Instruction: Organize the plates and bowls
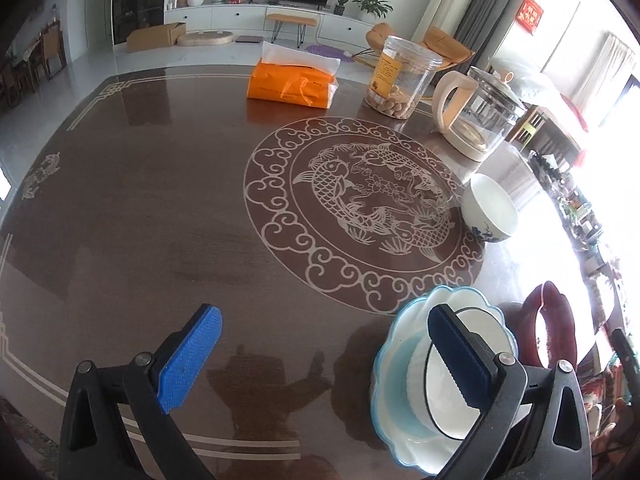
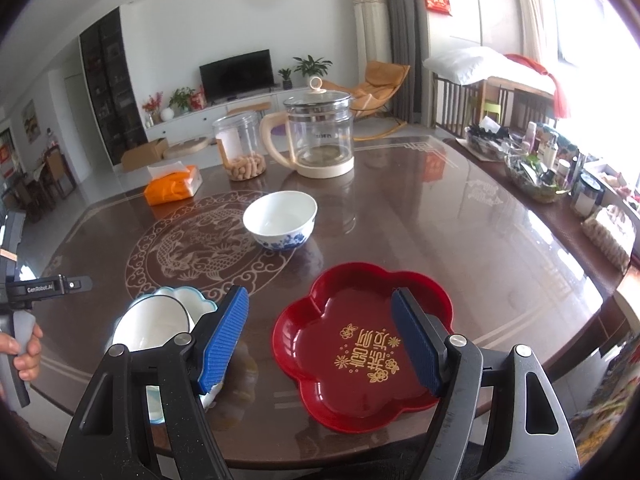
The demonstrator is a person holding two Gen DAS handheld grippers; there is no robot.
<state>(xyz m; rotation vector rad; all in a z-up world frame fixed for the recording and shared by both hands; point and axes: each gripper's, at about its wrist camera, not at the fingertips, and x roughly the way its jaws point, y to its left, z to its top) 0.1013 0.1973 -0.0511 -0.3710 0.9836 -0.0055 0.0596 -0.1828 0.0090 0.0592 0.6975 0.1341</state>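
A white bowl with a dark rim [image 1: 440,408] [image 2: 152,324] rests inside a pale blue scalloped plate [image 1: 396,360] [image 2: 192,296] near the table's front edge. My left gripper [image 1: 324,360] is open over bare table just left of that stack, and its right finger [image 1: 460,360] overlaps the bowl in view. A red flower-shaped plate with gold writing [image 2: 340,320] [image 1: 554,312] lies to the right of the stack. Above it hangs my right gripper [image 2: 320,342], open and holding nothing. A white bowl with a blue flower pattern [image 2: 280,220] [image 1: 490,210] stands farther back.
At the back of the brown table [image 2: 420,220] stand a glass kettle [image 2: 320,140], a clear jar of snacks [image 2: 242,152] and an orange tissue pack [image 2: 172,186]. Cluttered bottles and bags line the right side [image 2: 552,168]. A hand [image 2: 24,354] holds the left gripper's handle.
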